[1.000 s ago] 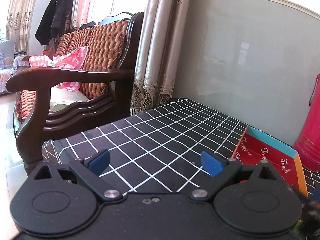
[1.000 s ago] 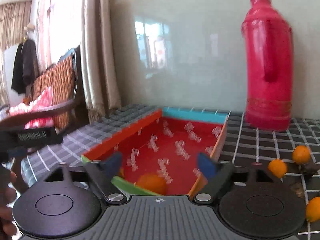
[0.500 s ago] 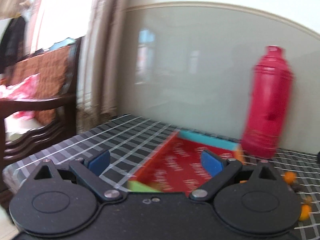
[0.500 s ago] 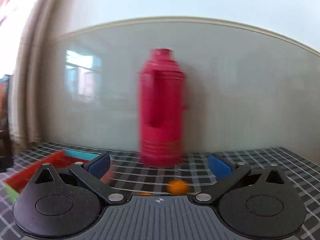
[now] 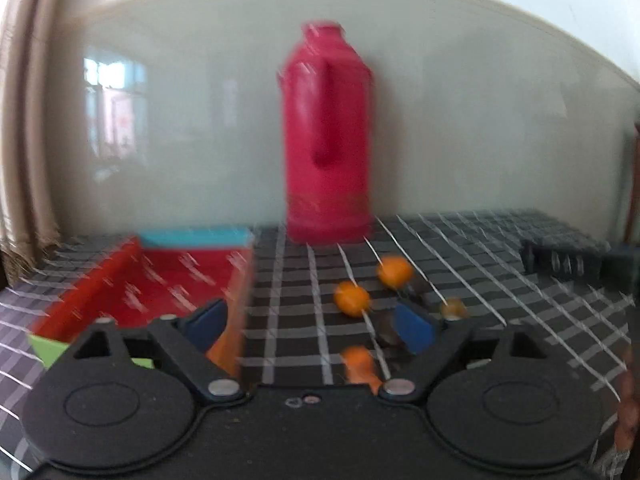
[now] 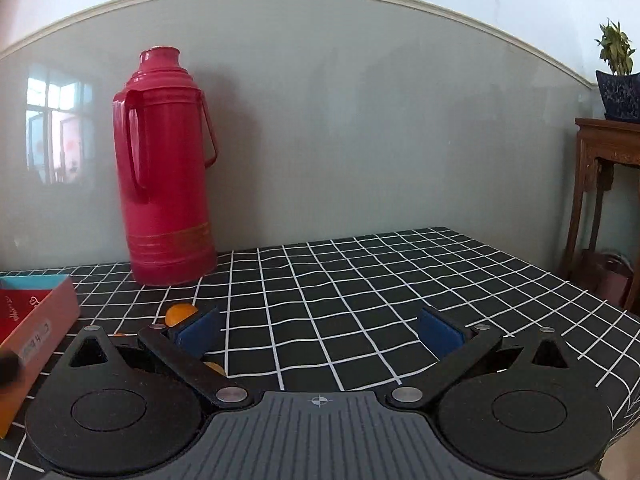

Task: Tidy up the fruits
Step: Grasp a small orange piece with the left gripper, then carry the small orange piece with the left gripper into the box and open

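Both the left gripper (image 5: 312,326) and right gripper (image 6: 320,332) hover level, jaws apart.

The thermos (image 6: 170,168) looks like glossy red plastic, with smooth ribbing at its neck. Under it the table covering (image 6: 360,280), black with a white grid, reads as matt cloth. The box (image 6: 44,312) at nine o'clock seems matt card, printed red inside. The right gripper (image 6: 319,334) is matt black plastic with dull blue pads (image 6: 438,334) and bright metal rivets. At three o'clock stands a dark carved wooden stand (image 6: 604,152). The fruits (image 5: 352,299), blurred, are perhaps smooth-skinned.
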Available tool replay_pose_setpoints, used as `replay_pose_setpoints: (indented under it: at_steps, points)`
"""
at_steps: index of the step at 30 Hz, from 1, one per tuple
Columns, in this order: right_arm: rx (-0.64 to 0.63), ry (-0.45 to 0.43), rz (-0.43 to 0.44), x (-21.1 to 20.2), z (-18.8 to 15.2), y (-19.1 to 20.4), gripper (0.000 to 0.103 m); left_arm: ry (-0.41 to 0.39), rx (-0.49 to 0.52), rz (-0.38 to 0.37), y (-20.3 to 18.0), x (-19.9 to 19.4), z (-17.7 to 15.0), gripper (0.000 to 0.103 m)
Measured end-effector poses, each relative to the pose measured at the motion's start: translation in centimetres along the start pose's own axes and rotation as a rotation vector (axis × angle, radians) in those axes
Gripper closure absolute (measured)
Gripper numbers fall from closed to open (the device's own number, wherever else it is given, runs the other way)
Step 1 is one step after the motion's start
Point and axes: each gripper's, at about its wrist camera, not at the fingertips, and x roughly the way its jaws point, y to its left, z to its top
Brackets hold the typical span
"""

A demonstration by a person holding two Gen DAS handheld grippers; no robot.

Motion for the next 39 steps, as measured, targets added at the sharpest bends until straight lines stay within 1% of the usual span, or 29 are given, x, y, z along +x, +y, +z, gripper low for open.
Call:
replay_pose_setpoints:
  at_steps: [2, 3, 6, 8, 9, 11, 15, 17, 18, 19, 20, 22, 25, 27, 31, 35, 39]
  points:
    - [-0.017, -0.012, -0.023, -0.3, 0.1, 0.1, 0.0, 0.039, 0.008, -0.005, -0.6, 0.6, -0.6, 0.028]
    - [-0.024, -0.016, -0.045, -0.3, 0.0, 0.1, 0.0, 0.053, 0.013, 0.0, -0.9, 0.8, -0.9, 0.029]
    - [-0.038, -0.028, -0.129, -0.6, -0.4, -0.3, 0.0, 0.086, 0.026, 0.015, -1.3, 1.5, -1.4, 0.03]
    - [-0.046, -0.036, -0.179, -0.8, -0.4, -0.4, 0.0, 0.11, 0.021, 0.015, -1.5, 1.8, -1.4, 0.039]
    - [-0.046, -0.037, -0.183, -0.9, -0.4, -0.5, 0.0, 0.127, 0.017, 0.011, -1.5, 2.2, -1.6, 0.041]
    - [-0.033, -0.032, -0.172, -0.9, -0.4, -0.9, 0.0, 0.16, 0.0, 0.004, -1.5, 2.6, -1.8, 0.051]
    - [-0.027, -0.032, -0.166, -1.3, -0.4, -1.3, 0.0, 0.216, -0.032, -0.007, -1.3, 3.4, -2.2, 0.059]
    - [-0.025, -0.031, -0.163, -1.4, -0.3, -1.1, 0.0, 0.231, -0.035, -0.019, -1.4, 3.7, -2.4, 0.067]
    - [-0.025, -0.031, -0.16, -1.5, -0.3, -1.2, 0.0, 0.239, -0.041, -0.028, -1.4, 3.7, -2.6, 0.068]
    - [-0.024, -0.031, -0.157, -1.5, -0.3, -1.1, 0.0, 0.234, -0.043, -0.029, -1.4, 3.7, -2.6, 0.072]
    - [-0.023, -0.03, -0.153, -1.4, -0.1, -1.1, 0.0, 0.232, -0.041, -0.033, -1.4, 3.6, -2.6, 0.08]
    - [-0.021, -0.029, -0.147, -1.3, -0.1, -1.0, 0.0, 0.231, -0.042, -0.043, -1.4, 3.6, -2.5, 0.088]
    - [-0.016, -0.027, -0.136, -1.3, 0.0, -1.0, 0.0, 0.231, -0.051, -0.06, -1.3, 3.5, -2.5, 0.088]
    - [-0.012, -0.028, -0.129, -1.3, 0.0, -0.9, 0.0, 0.217, -0.044, -0.065, -1.3, 3.3, -2.4, 0.088]
    - [-0.014, -0.027, -0.111, -1.4, 0.1, -0.6, 0.0, 0.149, -0.012, -0.046, -1.5, 2.4, -2.0, 0.089]
    - [-0.019, -0.027, -0.098, -1.4, 0.0, -0.2, 0.0, 0.057, 0.014, 0.008, -1.2, 1.4, -1.3, 0.089]
    - [-0.022, -0.028, -0.084, -1.5, 0.0, 0.2, 0.0, 0.014, 0.006, 0.057, -0.3, 1.0, -0.7, 0.09]
